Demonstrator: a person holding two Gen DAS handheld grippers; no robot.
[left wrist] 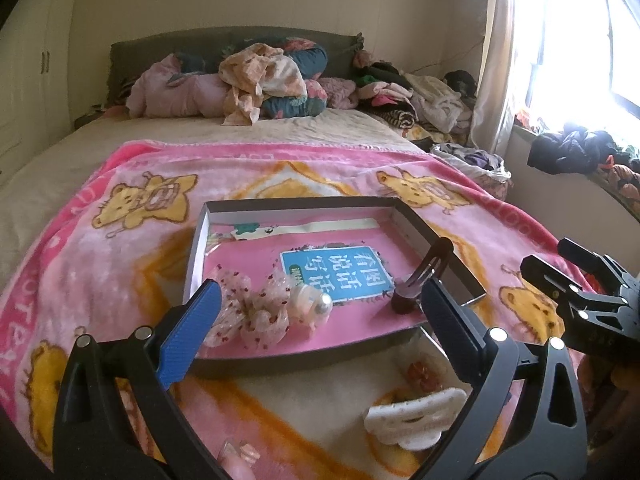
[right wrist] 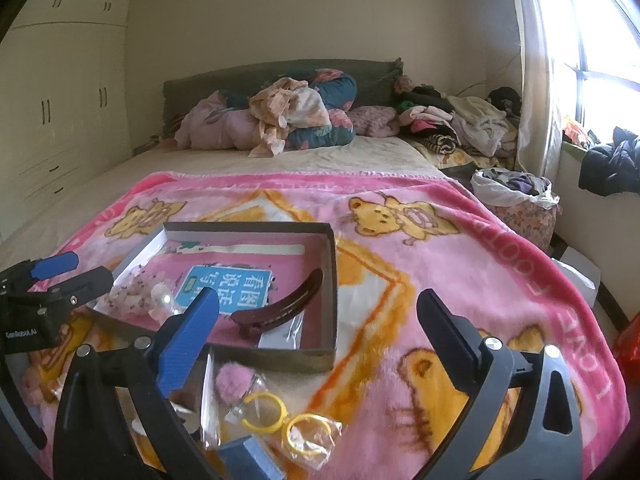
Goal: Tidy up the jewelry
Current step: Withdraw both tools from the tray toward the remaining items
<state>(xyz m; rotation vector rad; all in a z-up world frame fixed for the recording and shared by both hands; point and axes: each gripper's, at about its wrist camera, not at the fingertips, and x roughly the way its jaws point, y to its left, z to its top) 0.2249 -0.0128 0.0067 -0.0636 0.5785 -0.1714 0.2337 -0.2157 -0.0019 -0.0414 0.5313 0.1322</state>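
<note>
A shallow dark box (left wrist: 304, 356) (right wrist: 280, 358) lies on the pink blanket, with a pink book as its floor. Inside lie a lace bow with a pearl (left wrist: 264, 312) (right wrist: 138, 294) and a dark brown hair clip (left wrist: 424, 276) (right wrist: 280, 306). My left gripper (left wrist: 320, 300) is open over the box's near edge and holds nothing. My right gripper (right wrist: 318, 308) is open and empty above the box's near right corner. On the blanket before the box lie a white claw clip (left wrist: 416, 420), yellow rings in plastic bags (right wrist: 288, 420), a pink pompom (right wrist: 234, 382) and a blue box (right wrist: 248, 458).
The pink bear blanket (right wrist: 440, 264) covers the near half of a bed. Pillows and heaped clothes (right wrist: 296, 116) lie at the headboard. A basket of laundry (right wrist: 520, 200) stands at the right by the window. White wardrobes (right wrist: 68, 120) line the left wall.
</note>
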